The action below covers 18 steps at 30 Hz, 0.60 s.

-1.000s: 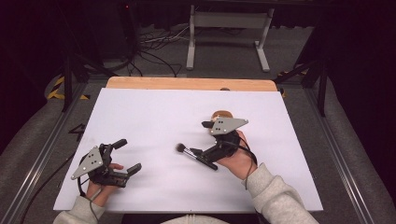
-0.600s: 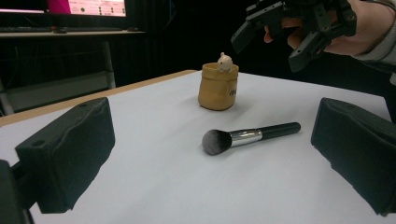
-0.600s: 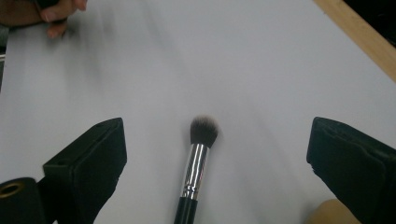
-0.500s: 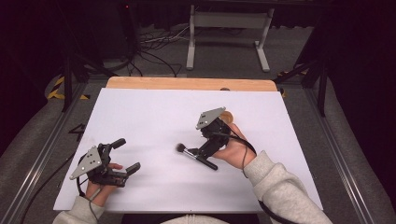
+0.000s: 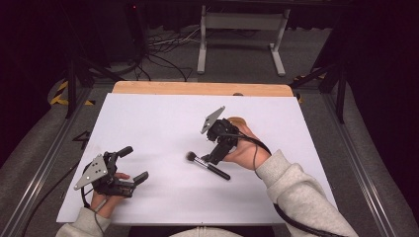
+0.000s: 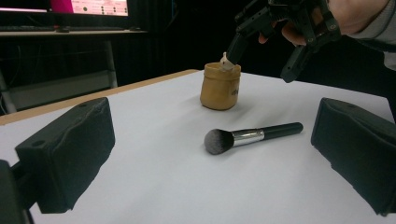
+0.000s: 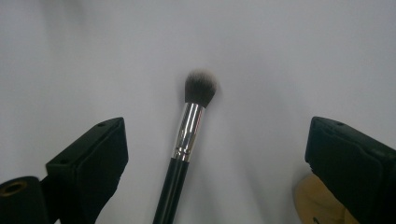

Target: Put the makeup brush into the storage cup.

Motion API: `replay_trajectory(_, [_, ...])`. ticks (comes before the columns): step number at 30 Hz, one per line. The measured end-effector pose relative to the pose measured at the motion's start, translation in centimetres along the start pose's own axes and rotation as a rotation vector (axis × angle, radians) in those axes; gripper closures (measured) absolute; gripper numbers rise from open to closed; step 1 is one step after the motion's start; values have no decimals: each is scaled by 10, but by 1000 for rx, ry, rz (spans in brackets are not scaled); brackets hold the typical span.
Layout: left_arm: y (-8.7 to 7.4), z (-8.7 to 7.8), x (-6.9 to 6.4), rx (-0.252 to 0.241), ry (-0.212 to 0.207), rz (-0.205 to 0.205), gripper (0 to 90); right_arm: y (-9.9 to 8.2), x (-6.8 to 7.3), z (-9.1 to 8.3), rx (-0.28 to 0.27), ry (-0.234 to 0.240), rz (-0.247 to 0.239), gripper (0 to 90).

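Brush (image 5: 207, 165) handle sits straight ahead of my right gripper (image 5: 216, 157), lying flat on the white table sheet (image 5: 163, 123). In the right gripper view the makeup brush (image 7: 187, 140) runs up the middle between my two black jaws, dark bristles at the far end, silver ferrule below them, black handle toward me. Those jaws stand wide apart, touching nothing, one on either side of the handle. A tan jar (image 7: 317, 203) peeks in beside the right-hand jaw.

From the high view my right hand (image 5: 244, 148) holds that gripper tipped downward over the brush, with the jar (image 5: 237, 121) just behind the hand.

My left gripper (image 5: 133, 165) rests near the lower left of the sheet, well apart from the brush, held by my left hand (image 5: 106, 195). Its jaws are spread wide too, with nothing between them. In the left gripper view the brush (image 6: 252, 136) lies ahead between the jaws, bristles pointing left, the jar (image 6: 220, 86) stands upright beyond it with something pale at its mouth, and the right gripper (image 6: 264, 56) hangs above both.
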State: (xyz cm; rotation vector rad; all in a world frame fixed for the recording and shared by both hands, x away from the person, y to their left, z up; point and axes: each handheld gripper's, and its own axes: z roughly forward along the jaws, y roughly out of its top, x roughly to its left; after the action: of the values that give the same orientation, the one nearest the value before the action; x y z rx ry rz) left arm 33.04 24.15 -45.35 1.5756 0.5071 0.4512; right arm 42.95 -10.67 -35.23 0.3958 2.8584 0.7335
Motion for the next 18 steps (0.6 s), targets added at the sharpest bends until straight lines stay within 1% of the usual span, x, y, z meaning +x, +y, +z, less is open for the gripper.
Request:
replay_trajectory(3, [-1,1,0,8,8,-1,2,2,-3,1,26,16,9,62])
replay_trajectory(4, [-1,1,0,12,3,-7,2,3,-3,1,30,19,9,62])
replay_trajectory(7, [-1,1,0,11,4,-5,2,7,-3,3,61,37,29,78])
replay_trajectory(8, [-1,1,0,11,4,-5,2,7,-3,3,61,37,29,78])
replay_trajectory(9, [-1,1,0,11,4,-5,2,9,-4,4,82,39,27,89])
replay_trajectory(10, [-1,1,0,12,6,-1,2,9,-4,4,82,39,27,89])
replay_trajectory(13, [-1,1,1,10,8,1,2,10,-4,8,108,20,45,93])
replay_trajectory(16, [-1,1,0,15,10,2,2,10,-5,13,134,9,50,98])
replay_trajectory(18, [-1,1,0,15,10,-7,2,10,-5,15,151,2,50,109])
